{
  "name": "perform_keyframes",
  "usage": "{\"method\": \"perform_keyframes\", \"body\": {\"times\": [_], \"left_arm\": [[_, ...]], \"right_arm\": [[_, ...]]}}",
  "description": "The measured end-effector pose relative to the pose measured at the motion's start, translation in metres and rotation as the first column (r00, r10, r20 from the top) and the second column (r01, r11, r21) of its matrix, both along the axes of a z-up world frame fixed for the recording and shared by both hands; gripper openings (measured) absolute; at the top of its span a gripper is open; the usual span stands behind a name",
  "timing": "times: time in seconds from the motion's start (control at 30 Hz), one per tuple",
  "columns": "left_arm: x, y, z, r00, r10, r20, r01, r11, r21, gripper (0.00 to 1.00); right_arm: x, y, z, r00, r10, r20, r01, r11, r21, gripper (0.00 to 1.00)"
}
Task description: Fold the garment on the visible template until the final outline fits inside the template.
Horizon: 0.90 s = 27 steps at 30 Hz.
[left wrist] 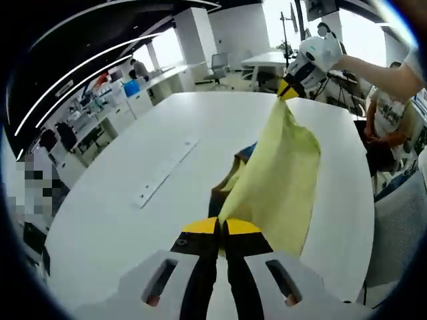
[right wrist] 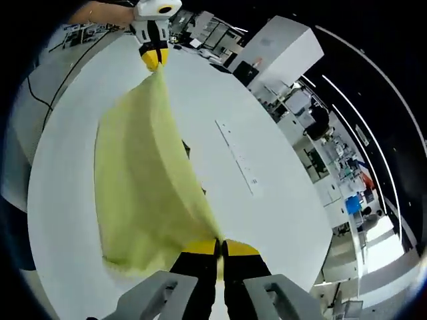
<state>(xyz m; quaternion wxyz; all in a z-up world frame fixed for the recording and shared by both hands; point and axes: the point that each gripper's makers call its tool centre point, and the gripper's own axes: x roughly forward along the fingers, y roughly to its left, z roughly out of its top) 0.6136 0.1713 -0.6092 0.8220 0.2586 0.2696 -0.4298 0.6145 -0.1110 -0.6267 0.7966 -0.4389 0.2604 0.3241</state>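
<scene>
Here both tongs are pinching a yellow garment, jaws closed on its edge: left tongs gripping one corner, right tongs gripping the other. Garment is hanging stretched between them above the white desk, off the surface.
</scene>
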Motion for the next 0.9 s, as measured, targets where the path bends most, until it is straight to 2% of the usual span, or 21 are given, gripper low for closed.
{"method": "perform_keyframes", "body": {"times": [0.23, 0.5, 0.57, 0.67, 0.8, 0.9], "left_arm": [[0.021, 0.004, -0.027, 0.997, 0.061, -0.054, -0.060, 0.998, 0.016, 0.00], [0.036, 0.013, -0.062, 0.976, 0.156, -0.153, -0.162, 0.986, -0.028, 0.00], [0.039, 0.014, -0.067, 0.975, 0.162, -0.152, -0.168, 0.985, -0.026, 0.00], [0.043, 0.014, -0.075, 0.972, 0.170, -0.159, -0.177, 0.984, -0.028, 0.00], [0.046, 0.016, -0.094, 0.964, 0.188, -0.189, -0.194, 0.981, -0.014, 0.00], [0.052, 0.024, -0.102, 0.958, 0.224, -0.178, -0.227, 0.974, 0.005, 0.01]], "right_arm": [[0.018, 0.000, -0.022, 1.000, -0.027, -0.008, 0.027, 0.999, -0.035, 0.00], [0.035, 0.004, -0.049, 0.999, -0.034, -0.024, 0.033, 0.999, -0.043, 0.00], [0.038, 0.005, -0.057, 0.998, -0.043, -0.041, 0.042, 0.999, -0.032, 0.00], [0.041, 0.005, -0.068, 0.998, -0.036, -0.046, 0.033, 0.997, -0.068, 0.00], [0.042, 0.006, -0.083, 0.995, -0.039, -0.093, 0.035, 0.999, -0.042, 0.00], [0.045, 0.003, -0.092, 0.994, -0.040, -0.099, 0.034, 0.998, -0.060, 0.00]]}}
